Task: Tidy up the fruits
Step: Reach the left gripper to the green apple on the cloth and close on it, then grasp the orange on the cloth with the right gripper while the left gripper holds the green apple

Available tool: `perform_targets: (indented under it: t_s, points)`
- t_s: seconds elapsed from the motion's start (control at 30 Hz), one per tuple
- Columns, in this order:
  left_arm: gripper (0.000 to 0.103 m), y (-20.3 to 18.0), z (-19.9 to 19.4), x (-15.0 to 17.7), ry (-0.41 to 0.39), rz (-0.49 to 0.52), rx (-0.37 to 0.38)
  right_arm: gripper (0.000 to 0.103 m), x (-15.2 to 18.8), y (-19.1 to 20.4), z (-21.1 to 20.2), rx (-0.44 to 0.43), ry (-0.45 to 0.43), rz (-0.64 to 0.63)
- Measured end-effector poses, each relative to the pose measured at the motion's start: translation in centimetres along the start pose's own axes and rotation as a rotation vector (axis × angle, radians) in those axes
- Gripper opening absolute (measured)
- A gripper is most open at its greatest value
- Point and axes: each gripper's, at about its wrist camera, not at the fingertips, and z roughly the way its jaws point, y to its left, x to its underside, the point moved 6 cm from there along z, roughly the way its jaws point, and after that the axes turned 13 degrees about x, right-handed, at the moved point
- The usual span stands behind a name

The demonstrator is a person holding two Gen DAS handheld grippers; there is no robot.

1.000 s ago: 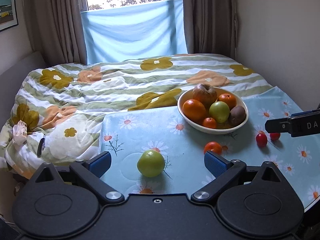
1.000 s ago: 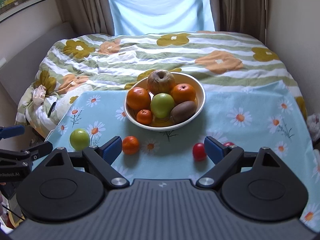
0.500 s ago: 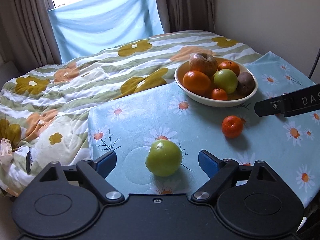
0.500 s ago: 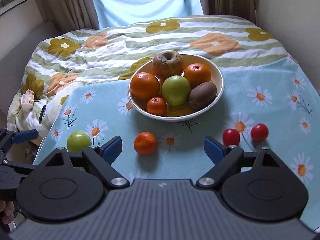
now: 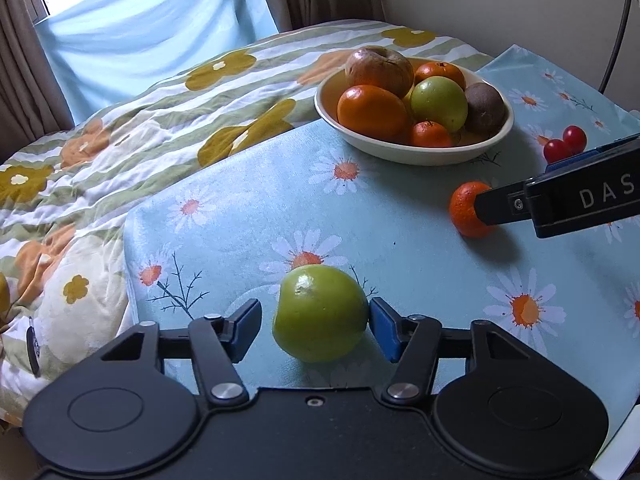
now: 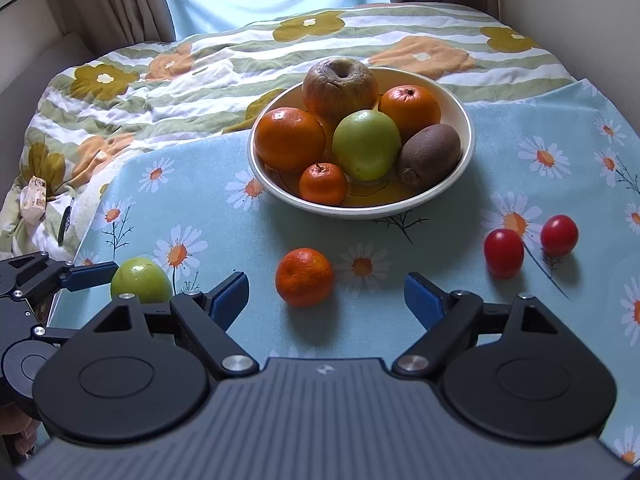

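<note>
A loose green apple (image 5: 320,318) lies on the daisy cloth between the blue pads of my left gripper (image 5: 316,326); the jaws are open around it, the right pad touching it, a small gap at the left pad. It also shows in the right wrist view (image 6: 140,280). A mandarin (image 6: 305,277) lies just ahead of my open, empty right gripper (image 6: 326,296), and shows in the left wrist view (image 5: 470,210). A cream bowl (image 6: 466,136) holds several fruits. Two cherry tomatoes (image 6: 504,253) lie to the right.
The daisy cloth (image 6: 560,184) lies on a flowered quilt (image 6: 160,76) that covers the bed up to the window curtain. The cloth's left edge (image 5: 130,264) is close to the apple. A wall stands at the right.
Both grippers have moved forward and down. The left jaws have narrowed around the green apple. The mandarin now lies centred ahead of the right jaws.
</note>
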Motion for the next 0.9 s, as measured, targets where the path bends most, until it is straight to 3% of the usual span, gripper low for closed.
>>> perform_targets:
  t_s: [0.13, 0.37, 0.9]
  points:
    - [0.056, -0.1, 0.0, 0.0, -0.008, 0.013, 0.016, 0.097, 0.0, 0.8, 0.6, 0.003, 0.007, -0.011]
    - [0.056, 0.3, -0.2, 0.1, -0.01, 0.013, 0.039, 0.081, -0.1, 1.8, 1.7, 0.004, 0.029, -0.026]
    - [0.056, 1.2, -1.6, 1.6, -0.023, -0.069, 0.036, 0.07, -0.1, 2.7, 3.0, 0.029, 0.045, -0.065]
